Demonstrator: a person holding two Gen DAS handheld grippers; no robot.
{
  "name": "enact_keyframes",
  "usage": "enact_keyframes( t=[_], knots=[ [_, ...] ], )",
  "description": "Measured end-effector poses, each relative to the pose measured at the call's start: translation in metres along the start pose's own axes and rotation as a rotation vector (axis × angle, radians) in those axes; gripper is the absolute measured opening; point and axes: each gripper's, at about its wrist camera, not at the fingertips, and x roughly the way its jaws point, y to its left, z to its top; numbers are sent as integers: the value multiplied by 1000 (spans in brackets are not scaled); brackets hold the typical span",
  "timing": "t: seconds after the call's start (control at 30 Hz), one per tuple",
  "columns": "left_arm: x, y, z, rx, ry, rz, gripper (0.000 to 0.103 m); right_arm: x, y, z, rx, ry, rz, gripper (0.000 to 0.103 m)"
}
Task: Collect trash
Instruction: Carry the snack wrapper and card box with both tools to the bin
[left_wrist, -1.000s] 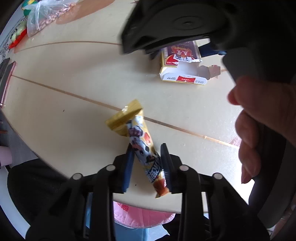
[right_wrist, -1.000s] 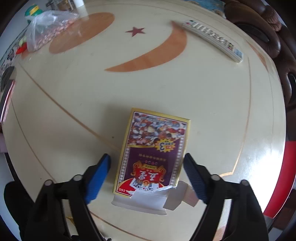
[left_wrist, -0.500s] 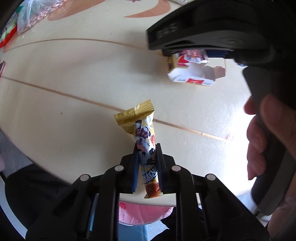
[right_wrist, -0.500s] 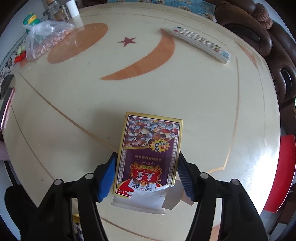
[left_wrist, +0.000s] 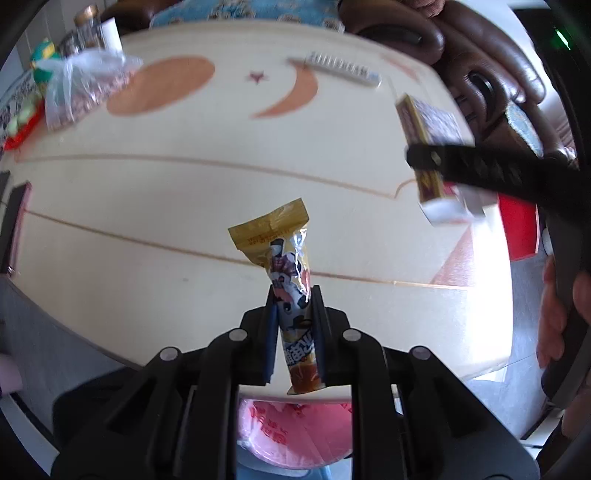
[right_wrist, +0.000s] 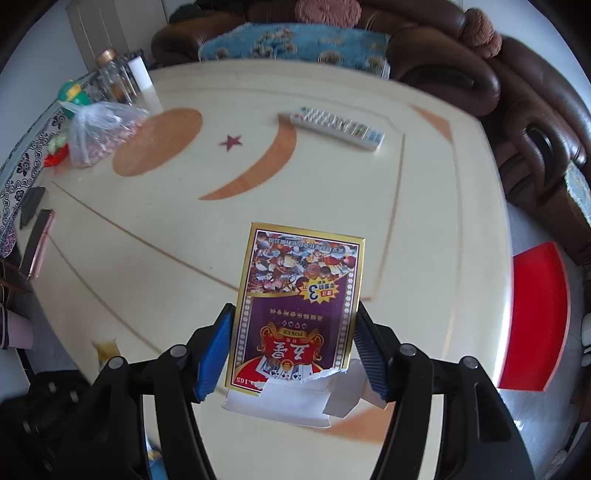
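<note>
Blurred card box (left_wrist: 430, 147) behind right tongs (left_wrist: 480, 170)

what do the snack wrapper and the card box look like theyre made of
Snack wrapper: thin glossy plastic film, judging by bright glare streaks and its crimped yellow end. Card box: printed paperboard, probably, with a shiny gold border; its torn flap shows plain white stock.

Bare tabletop (right_wrist: 155, 266) short of remote (right_wrist: 336, 127)

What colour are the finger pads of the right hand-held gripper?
Blue pads, clearest in the right wrist view.
</note>
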Motion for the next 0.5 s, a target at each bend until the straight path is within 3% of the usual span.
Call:
enact_keyframes(
  t=[0.3, 0.5],
  knots=[
    [-61, 20, -23, 86, -157, -17, 17, -101, 20, -69, -9, -144, 19, 61],
    [-94, 21, -51, 154, -222, -19, 17, -147, 41, -120, -20, -186, 14, 61]
  ],
)
